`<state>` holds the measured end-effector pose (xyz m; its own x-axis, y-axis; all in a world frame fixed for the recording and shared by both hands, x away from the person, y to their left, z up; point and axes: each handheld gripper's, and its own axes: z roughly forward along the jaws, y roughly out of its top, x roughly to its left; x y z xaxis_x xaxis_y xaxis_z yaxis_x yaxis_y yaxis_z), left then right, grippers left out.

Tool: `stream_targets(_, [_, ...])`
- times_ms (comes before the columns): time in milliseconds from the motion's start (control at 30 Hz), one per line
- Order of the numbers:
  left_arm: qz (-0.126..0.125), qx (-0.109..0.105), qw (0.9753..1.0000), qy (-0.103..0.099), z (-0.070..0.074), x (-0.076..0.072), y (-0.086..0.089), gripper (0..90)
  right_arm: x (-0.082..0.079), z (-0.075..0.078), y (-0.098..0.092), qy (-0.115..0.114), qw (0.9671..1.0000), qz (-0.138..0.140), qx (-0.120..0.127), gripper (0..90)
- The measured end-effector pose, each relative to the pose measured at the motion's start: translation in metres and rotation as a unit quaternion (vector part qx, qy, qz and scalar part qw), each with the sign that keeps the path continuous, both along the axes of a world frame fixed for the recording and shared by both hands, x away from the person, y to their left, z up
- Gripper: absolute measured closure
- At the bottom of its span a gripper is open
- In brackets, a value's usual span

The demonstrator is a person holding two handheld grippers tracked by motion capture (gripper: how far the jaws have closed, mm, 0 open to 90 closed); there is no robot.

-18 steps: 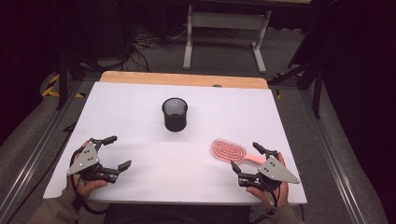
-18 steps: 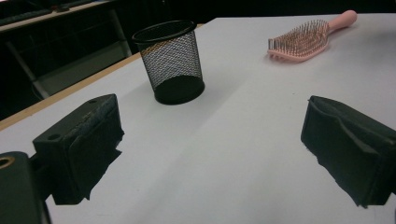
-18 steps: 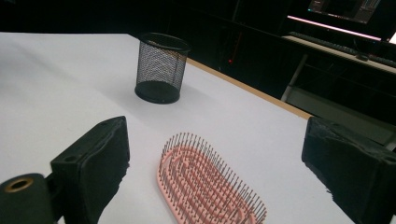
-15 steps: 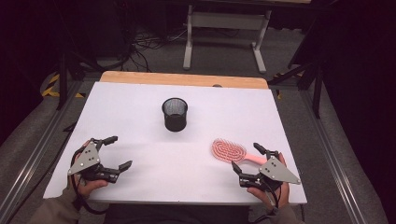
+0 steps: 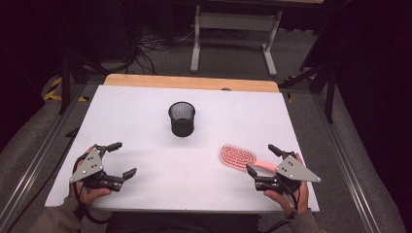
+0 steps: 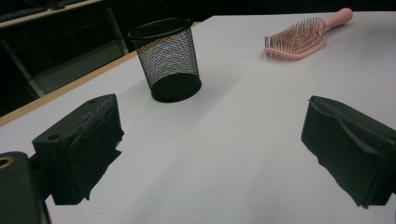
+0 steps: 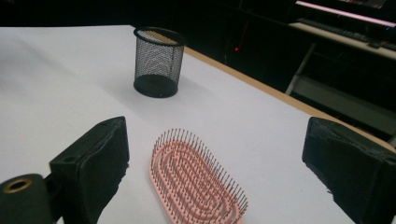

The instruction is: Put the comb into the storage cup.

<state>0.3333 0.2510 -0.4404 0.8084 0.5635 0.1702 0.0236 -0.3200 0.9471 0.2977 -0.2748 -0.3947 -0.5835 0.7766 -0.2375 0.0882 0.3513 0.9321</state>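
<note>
Nearest the person, two grippers rest low on the white counter, both wide open and holding nothing: the left gripper well apart from the right gripper, whose jaws flank one pink hairbrush; farther back stands one black mesh cup

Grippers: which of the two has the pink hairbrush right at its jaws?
The right gripper. The pink hairbrush lies just ahead of its open jaws; the left gripper, also open, sits across the table with nothing close.
</note>
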Motion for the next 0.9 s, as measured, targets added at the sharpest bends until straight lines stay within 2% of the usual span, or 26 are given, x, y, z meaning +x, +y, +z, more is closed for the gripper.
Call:
stream_targets(67, [0.001, 0.000, 1.0000, 0.001, 0.000, 0.000, 0.000, 6.1, 0.002, 0.002, -0.002, 0.007, 1.0000, 0.002, -0.003, 8.1])
stream_targets(100, [0.001, 0.000, 1.0000, 0.002, 0.000, 0.001, 0.000, 6.1, 0.006, 0.005, -0.005, 0.025, 0.9995, 0.006, -0.018, 8.1])
stream_targets(167, [0.001, 0.002, 1.0000, 0.002, 0.000, 0.001, 0.001, 6.1, 0.012, 0.007, -0.009, 0.053, 0.9981, 0.019, -0.024, 8.1])
stream_targets(200, [0.001, 0.002, 1.0000, 0.002, 0.000, 0.001, 0.001, 6.1, 0.012, 0.007, -0.009, 0.053, 0.9981, 0.019, -0.024, 8.1])
stream_targets(233, [0.001, 0.002, 1.0000, 0.003, -0.001, 0.001, 0.001, 6.1, 0.015, 0.007, -0.009, 0.065, 0.9970, 0.022, -0.035, 8.1])
stream_targets(300, [0.002, 0.001, 1.0000, 0.002, 0.000, 0.001, 0.001, 6.1, 0.022, 0.007, -0.009, 0.103, 0.9919, 0.038, -0.063, 8.4])
stream_targets(400, [0.000, 0.000, 1.0000, 0.006, -0.001, 0.001, 0.000, 6.0, 0.030, 0.007, -0.009, 0.135, 0.9851, 0.036, -0.100, 8.4])
stream_targets(433, [0.000, 0.000, 1.0000, 0.006, -0.001, 0.001, 0.000, 6.1, 0.033, 0.008, -0.010, 0.143, 0.9837, 0.037, -0.103, 8.4])
stream_targets(467, [0.000, 0.000, 1.0000, 0.007, -0.001, 0.001, 0.000, 6.1, 0.033, 0.008, -0.010, 0.143, 0.9837, 0.037, -0.103, 8.4])
stream_targets(500, [0.001, 0.001, 1.0000, 0.006, -0.001, 0.001, 0.000, 6.1, 0.036, 0.009, -0.011, 0.153, 0.9814, 0.038, -0.110, 8.4])
stream_targets(533, [0.002, 0.001, 1.0000, 0.006, -0.001, 0.001, 0.000, 6.1, 0.041, 0.010, -0.013, 0.170, 0.9764, 0.039, -0.128, 7.9])
stream_targets(567, [0.001, 0.002, 1.0000, 0.004, -0.001, 0.001, 0.000, 6.1, 0.044, 0.010, -0.013, 0.183, 0.9727, 0.043, -0.136, 7.9])
stream_targets(600, [0.001, 0.003, 1.0000, 0.005, -0.001, 0.001, 0.000, 6.1, 0.044, 0.010, -0.013, 0.183, 0.9727, 0.043, -0.136, 7.9])
stream_targets(633, [0.001, 0.004, 1.0000, 0.005, -0.001, 0.001, 0.000, 6.1, 0.051, 0.011, -0.015, 0.206, 0.9662, 0.045, -0.148, 7.2])
stream_targets(667, [0.000, 0.004, 1.0000, 0.005, -0.001, 0.001, 0.000, 6.1, 0.055, 0.010, -0.015, 0.221, 0.9618, 0.049, -0.154, 7.6])
stream_targets(700, [0.000, 0.004, 1.0000, 0.005, -0.001, 0.001, 0.000, 6.1, 0.055, 0.010, -0.015, 0.221, 0.9618, 0.049, -0.154, 7.6])
stream_targets(733, [0.001, 0.005, 1.0000, 0.005, -0.001, 0.001, -0.001, 6.1, 0.059, 0.010, -0.016, 0.229, 0.9582, 0.049, -0.165, 8.3])
stream_targets(767, [0.000, 0.003, 1.0000, 0.005, -0.001, 0.001, 0.000, 6.1, 0.063, 0.009, -0.015, 0.244, 0.9516, 0.050, -0.180, 8.4])
stream_targets(800, [0.001, 0.005, 1.0000, 0.005, -0.001, 0.001, 0.000, 6.1, 0.069, 0.008, -0.012, 0.261, 0.9424, 0.052, -0.203, 8.9])
stream_targets(867, [-0.001, 0.004, 1.0000, 0.007, -0.002, 0.001, -0.001, 6.1, 0.075, 0.005, -0.008, 0.285, 0.9293, 0.062, -0.227, 10.7])
stream_targets(900, [-0.001, 0.004, 1.0000, 0.007, -0.002, 0.001, -0.001, 6.1, 0.075, 0.005, -0.008, 0.285, 0.9293, 0.062, -0.227, 10.7])
